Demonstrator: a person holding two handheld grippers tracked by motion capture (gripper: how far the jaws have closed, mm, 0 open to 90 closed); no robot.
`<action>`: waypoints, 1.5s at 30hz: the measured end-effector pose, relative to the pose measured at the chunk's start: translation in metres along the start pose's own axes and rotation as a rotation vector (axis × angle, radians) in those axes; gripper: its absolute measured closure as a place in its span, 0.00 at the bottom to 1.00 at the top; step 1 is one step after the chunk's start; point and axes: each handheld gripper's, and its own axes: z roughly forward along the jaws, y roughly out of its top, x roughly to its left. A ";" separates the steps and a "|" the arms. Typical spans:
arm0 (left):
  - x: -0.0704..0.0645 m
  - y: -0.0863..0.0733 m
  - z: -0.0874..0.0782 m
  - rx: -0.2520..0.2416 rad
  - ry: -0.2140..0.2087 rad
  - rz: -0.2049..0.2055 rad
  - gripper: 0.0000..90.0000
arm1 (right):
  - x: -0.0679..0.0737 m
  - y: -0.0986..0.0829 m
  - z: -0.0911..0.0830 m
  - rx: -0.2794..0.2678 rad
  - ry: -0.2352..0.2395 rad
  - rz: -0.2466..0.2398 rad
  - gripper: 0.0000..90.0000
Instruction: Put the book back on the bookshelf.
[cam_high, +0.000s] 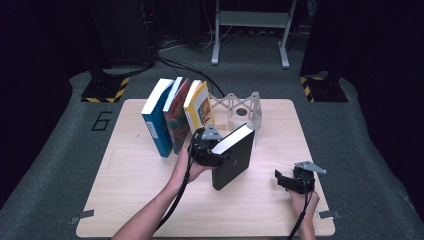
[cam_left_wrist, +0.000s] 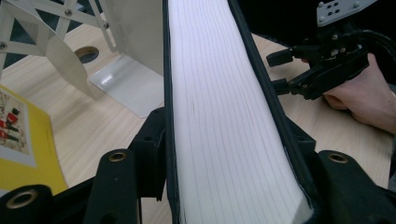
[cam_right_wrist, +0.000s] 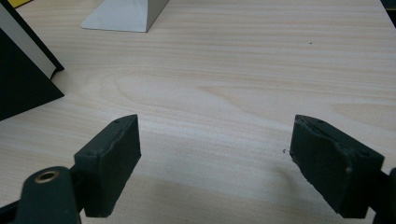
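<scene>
Near the middle of the worktop (cam_high: 150, 200) a black book (cam_high: 235, 160) stands tilted, its top leaning away to the right, with the left gripper (cam_high: 212, 152) pinching it: in the left gripper view the jaws sit on either cover with the white page edge between them. Just left of it, three more books lean together in a row: a blue one (cam_high: 157, 125), a red patterned one (cam_high: 176, 117) and a yellow one (cam_high: 200, 110). That makes four books in all. Behind the black book, toward the far edge, stands a white folding book stand (cam_high: 240, 107), close to the book's top corner. The right gripper (cam_high: 286, 181) rests low near the right front corner, well apart from the book, its jaws spread wide over bare wood. The near half of the pale wooden worktop lies open, as does the strip to the right. Grey carpet (cam_high: 60, 150) surrounds it, and the room beyond is dark.
</scene>
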 end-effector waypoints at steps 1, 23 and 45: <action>0.002 0.000 -0.001 0.007 -0.007 -0.001 0.55 | 0.000 0.000 0.000 -0.001 0.000 -0.003 0.18; 0.007 0.012 0.000 0.109 -0.023 0.034 0.57 | 0.002 0.000 0.001 0.031 0.019 -0.011 0.18; 0.007 0.016 0.008 0.083 -0.056 0.097 0.60 | -0.001 0.000 0.001 0.024 0.036 0.011 0.21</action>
